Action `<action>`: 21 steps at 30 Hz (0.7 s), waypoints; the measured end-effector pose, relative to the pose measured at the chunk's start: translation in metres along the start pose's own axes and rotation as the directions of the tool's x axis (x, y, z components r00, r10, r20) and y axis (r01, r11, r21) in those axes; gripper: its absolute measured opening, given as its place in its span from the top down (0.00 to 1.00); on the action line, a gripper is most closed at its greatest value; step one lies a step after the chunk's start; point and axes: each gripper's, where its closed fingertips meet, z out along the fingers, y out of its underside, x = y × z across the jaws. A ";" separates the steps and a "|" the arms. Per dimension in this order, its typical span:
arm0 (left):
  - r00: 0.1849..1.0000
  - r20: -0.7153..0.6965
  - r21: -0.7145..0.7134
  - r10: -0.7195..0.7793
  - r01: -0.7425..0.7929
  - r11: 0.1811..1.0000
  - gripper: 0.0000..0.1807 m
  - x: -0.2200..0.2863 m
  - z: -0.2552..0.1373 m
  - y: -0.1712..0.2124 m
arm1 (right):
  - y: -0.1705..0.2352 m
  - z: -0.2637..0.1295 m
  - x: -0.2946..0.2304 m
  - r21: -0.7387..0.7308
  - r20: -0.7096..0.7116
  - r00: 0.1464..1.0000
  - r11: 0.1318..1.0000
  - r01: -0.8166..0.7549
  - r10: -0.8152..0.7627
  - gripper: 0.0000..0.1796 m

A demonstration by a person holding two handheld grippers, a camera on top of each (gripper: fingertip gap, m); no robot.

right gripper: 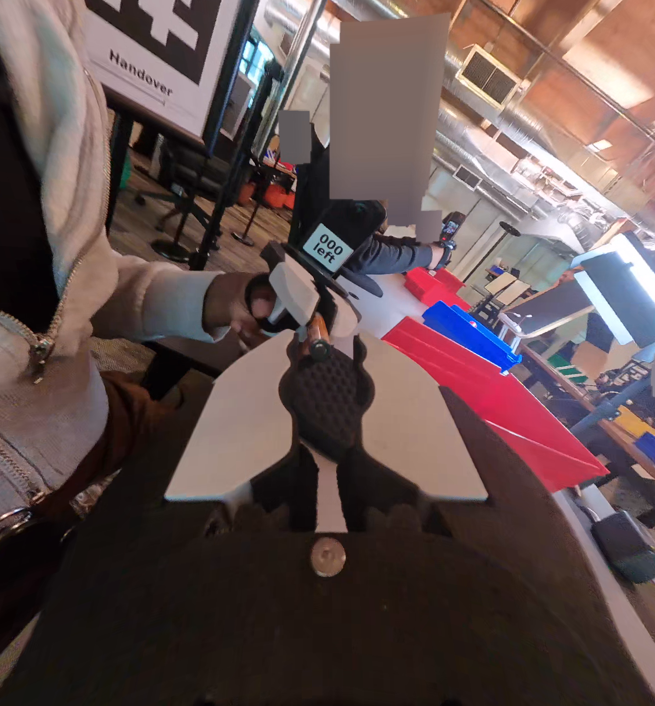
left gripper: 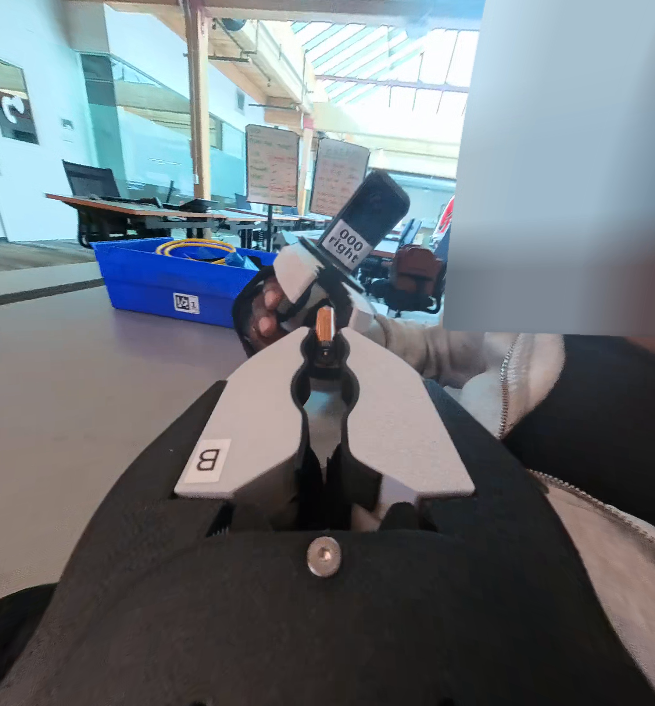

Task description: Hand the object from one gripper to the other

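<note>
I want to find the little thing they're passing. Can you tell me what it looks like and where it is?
Find the two big grey-and-black grippers meeting nose to nose in mid-air in front of the person in the pale zip jacket. The object sits right between their tips. It is a small, slim orange-brown piece with a black end, the only warm-coloured thing among grey and black parts.

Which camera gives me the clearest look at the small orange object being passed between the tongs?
The right wrist view: the orange object shows its side and dark round end at the tips. The left wrist view shows only a short orange stub, the rest hidden in the gap between the tips.
</note>
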 end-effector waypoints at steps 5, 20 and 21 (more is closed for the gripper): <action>1.000 -0.013 -0.014 -0.001 0.001 1.000 0.94 0.002 -0.001 0.000 | 0.003 0.001 -0.005 -0.015 0.031 0.999 1.000 0.008 -0.008 0.94; 0.579 0.200 -0.298 0.790 -0.732 0.613 0.83 -0.018 -0.005 0.005 | 0.015 0.000 0.008 -0.021 0.201 0.649 0.666 -0.746 0.733 0.94; 0.566 0.201 -0.300 0.799 -0.741 0.601 0.84 -0.018 -0.005 0.005 | 0.016 -0.001 0.009 -0.023 0.218 0.601 0.619 -0.785 0.769 0.94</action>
